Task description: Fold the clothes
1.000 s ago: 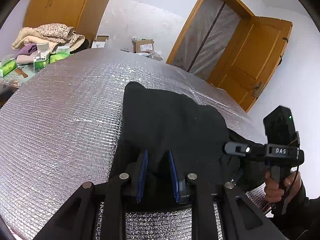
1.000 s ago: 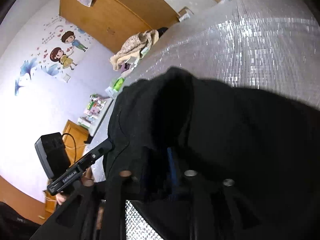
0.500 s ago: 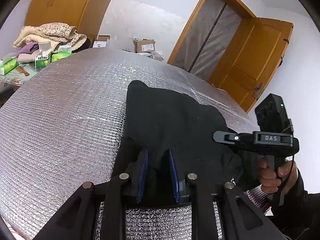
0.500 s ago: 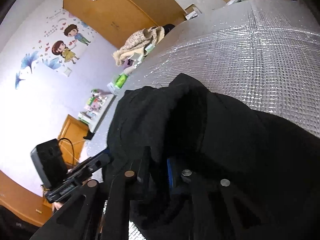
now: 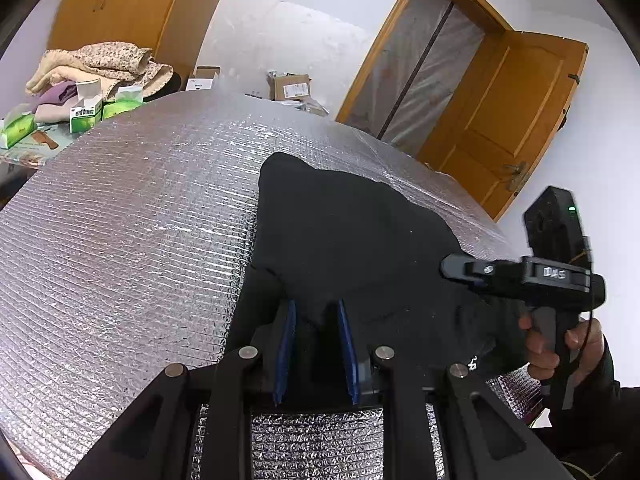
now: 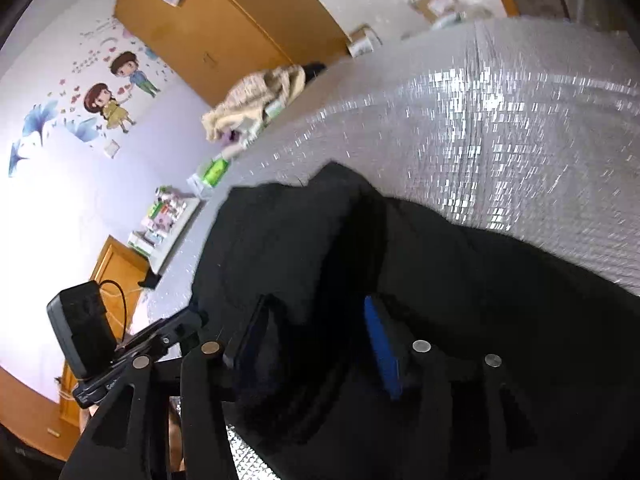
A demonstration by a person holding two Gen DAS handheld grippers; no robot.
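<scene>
A black garment lies bunched on the silver quilted table cover; it also shows in the right wrist view. My left gripper is shut on a fold of the garment's near edge, cloth pinched between its blue pads. My right gripper has its jaws spread apart over the garment, with black cloth lying between the blue pads. The right gripper also shows from the side in the left wrist view, raised at the garment's right edge.
A pile of beige and purple clothes and green tissue boxes lie at the table's far left. Cardboard boxes stand on the floor behind. An open wooden door is to the right, a wardrobe behind.
My right gripper's jaws have opened wider and it has lifted and shifted back at the garment's right edge. My left gripper keeps its hold and has hardly moved.
</scene>
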